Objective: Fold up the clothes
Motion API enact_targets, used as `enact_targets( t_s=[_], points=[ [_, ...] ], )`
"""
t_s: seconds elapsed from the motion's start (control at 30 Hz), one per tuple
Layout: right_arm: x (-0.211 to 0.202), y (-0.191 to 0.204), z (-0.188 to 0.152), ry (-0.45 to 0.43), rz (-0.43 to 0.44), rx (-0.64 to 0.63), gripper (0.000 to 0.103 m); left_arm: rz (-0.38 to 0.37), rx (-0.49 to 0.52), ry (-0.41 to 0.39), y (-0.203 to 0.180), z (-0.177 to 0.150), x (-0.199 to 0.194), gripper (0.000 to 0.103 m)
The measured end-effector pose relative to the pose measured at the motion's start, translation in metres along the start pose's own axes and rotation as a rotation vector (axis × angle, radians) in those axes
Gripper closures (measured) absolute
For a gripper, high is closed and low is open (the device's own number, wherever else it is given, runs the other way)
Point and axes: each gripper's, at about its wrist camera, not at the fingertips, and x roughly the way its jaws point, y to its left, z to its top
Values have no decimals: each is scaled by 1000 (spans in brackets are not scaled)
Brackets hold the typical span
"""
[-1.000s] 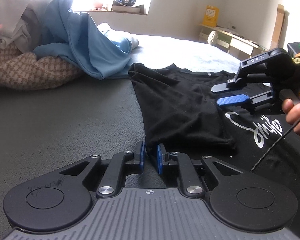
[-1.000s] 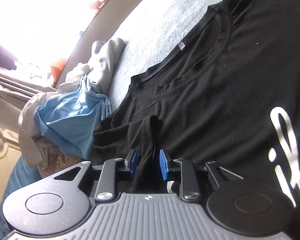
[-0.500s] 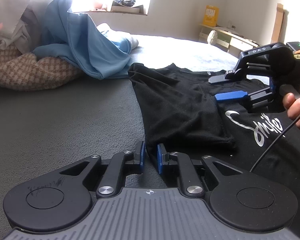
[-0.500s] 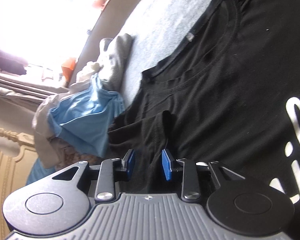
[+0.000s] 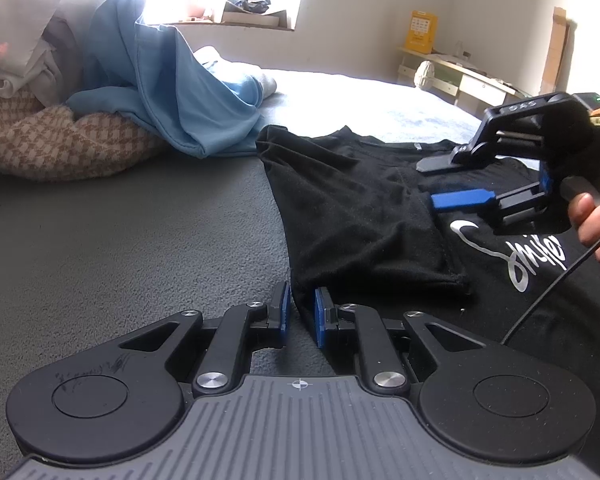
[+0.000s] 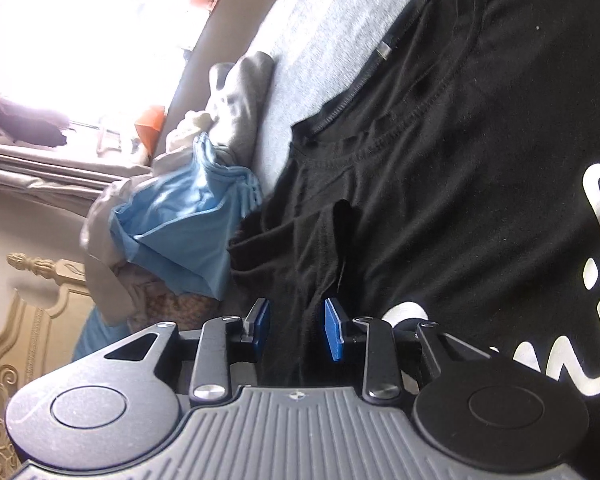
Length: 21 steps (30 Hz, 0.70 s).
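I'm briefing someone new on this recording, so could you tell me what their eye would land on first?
A black T-shirt with white script lettering lies spread on the grey bed cover, one sleeve folded inward. The left gripper pinches its near edge, while the right gripper hovers over the chest, jaws apart. Behind, a rumpled light blue garment tops a pile of clothes.

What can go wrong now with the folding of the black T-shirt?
1. The right gripper has just been opening, and the folded sleeve lies loose between its pads, so the fold may spring back.
2. The left gripper pinches only the edge of the black T-shirt, which may slip out.
3. The cable lies across the shirt and may drag the cloth.
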Motion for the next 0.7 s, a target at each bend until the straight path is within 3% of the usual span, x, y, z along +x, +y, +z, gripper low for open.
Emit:
enact_targets(
  t_s=[0.13, 0.27, 0.7],
  points=[
    [7, -3, -3, 32, -8, 2, 72, 1, -3, 0, 0, 0, 0, 90],
    [2, -1, -6, 23, -2, -24, 94, 4, -1, -1, 0, -1, -1, 90],
    [-18, -24, -10, -29, 85, 115, 93, 9, 2, 1, -1, -1, 0, 90]
  ],
)
